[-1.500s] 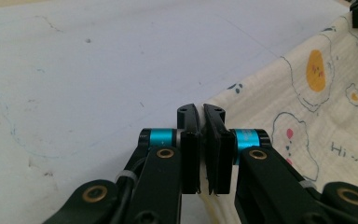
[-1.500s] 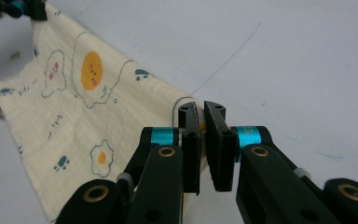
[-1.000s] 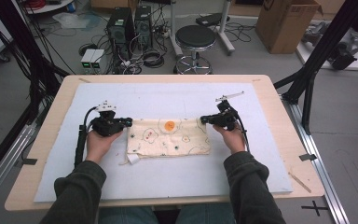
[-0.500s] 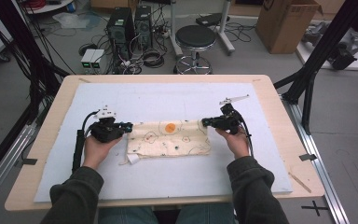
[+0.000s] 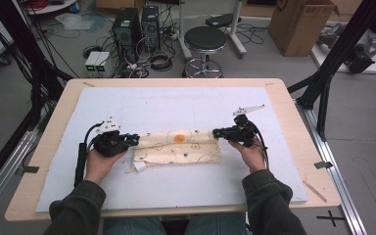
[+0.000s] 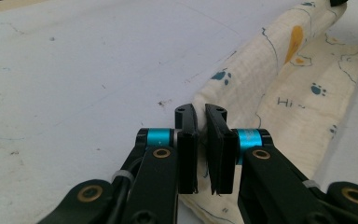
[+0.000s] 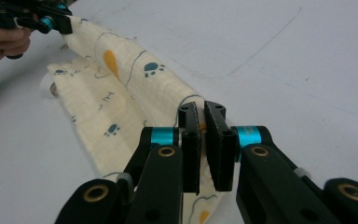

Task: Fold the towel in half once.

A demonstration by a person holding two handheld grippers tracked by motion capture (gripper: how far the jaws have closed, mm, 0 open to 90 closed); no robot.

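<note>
**Both tools pinch the far edge of a printed cloth**

A workshop floor with computer towers [image 5: 136, 27], a round stool [image 5: 204, 40] and a cardboard box [image 5: 301, 24] lies beyond a wooden table [image 5: 54, 117] topped by a white mat [image 5: 176, 105].

High view: a cream cloth [image 5: 178, 147] with paw prints and an orange spot lies slightly nearer the table's near edge than its far one, about midway between the left and right edges. Its far edge is lifted and rolled over toward the person. The left tool [image 5: 133, 140] grips that edge at the cloth's left end, the right tool [image 5: 216, 132] at its right end; a hand holds each.

Left gripper view: the left tool [image 6: 200, 140] has its jaws closed on a bunched fold of the cloth [image 6: 279, 93], the rest trailing away over the mat.

Right gripper view: the right tool [image 7: 201, 140] is likewise clamped on the cloth [image 7: 135, 88]; the raised fold runs to the other tool at the upper left.
</note>
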